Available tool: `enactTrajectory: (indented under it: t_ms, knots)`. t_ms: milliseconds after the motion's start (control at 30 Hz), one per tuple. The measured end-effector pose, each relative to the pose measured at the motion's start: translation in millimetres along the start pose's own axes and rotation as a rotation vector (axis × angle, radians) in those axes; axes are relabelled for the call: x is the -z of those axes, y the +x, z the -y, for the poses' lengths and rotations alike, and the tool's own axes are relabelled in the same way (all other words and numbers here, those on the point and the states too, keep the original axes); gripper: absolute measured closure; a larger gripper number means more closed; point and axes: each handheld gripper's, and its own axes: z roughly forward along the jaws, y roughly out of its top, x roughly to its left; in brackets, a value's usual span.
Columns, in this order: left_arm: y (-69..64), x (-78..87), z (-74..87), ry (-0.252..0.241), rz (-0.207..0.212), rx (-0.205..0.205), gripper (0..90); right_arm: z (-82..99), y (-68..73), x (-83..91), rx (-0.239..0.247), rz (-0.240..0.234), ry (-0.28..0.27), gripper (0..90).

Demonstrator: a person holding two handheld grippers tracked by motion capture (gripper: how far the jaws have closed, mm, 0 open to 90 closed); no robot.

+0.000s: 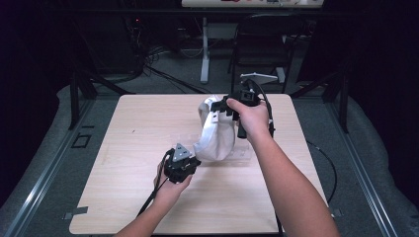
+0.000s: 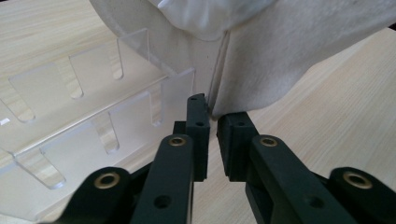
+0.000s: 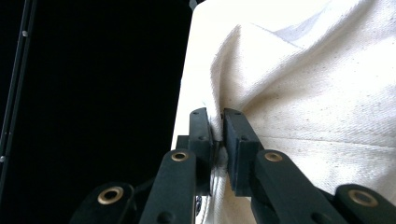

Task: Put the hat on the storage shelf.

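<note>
A white cloth [image 1: 217, 133] hangs bunched between the two grippers above the middle of the wooden table [image 1: 123, 197]. My right gripper [image 1: 218, 106] holds its top, lifted off the table. In the right gripper view the jaws [image 3: 217, 135] are shut on a fold of the cloth [image 3: 303, 93]. My left gripper [image 1: 194, 159] sits low at the cloth's bottom end. In the left gripper view its jaws [image 2: 212, 123] are almost together, with the lower edge of the cloth [image 2: 280, 56] running down between the tips. A clear plastic rack [image 2: 70, 121] lies on the table beside and under the cloth.
The clear rack [image 1: 242, 153] shows faintly under the cloth in the high view. A black folding chair [image 1: 262, 44] and a white table leg [image 1: 204, 54] stand beyond the far edge. Cables trail from both grippers over the table and floor.
</note>
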Motion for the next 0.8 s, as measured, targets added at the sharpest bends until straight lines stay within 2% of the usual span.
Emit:
enactTrajectory:
  t_ms: [267,467,633,800]
  knots:
    - [-0.9,3.3,4.8,-0.008,0.007,0.017,67.4,-0.8,-7.2,2.8,-0.013,-0.006,-0.012,82.1]
    - [-1.3,12.9,8.8,-0.027,0.013,0.018,61.6,-0.5,-8.9,5.3,-0.016,-0.005,-0.011,81.2]
    - [0.0,24.7,14.5,-0.032,0.027,0.017,58.1,1.3,-8.2,7.3,-0.005,0.009,0.004,80.0]
    - [9.1,43.6,29.1,-0.040,0.022,0.042,56.9,1.7,-8.8,12.0,0.009,0.020,0.017,77.4]
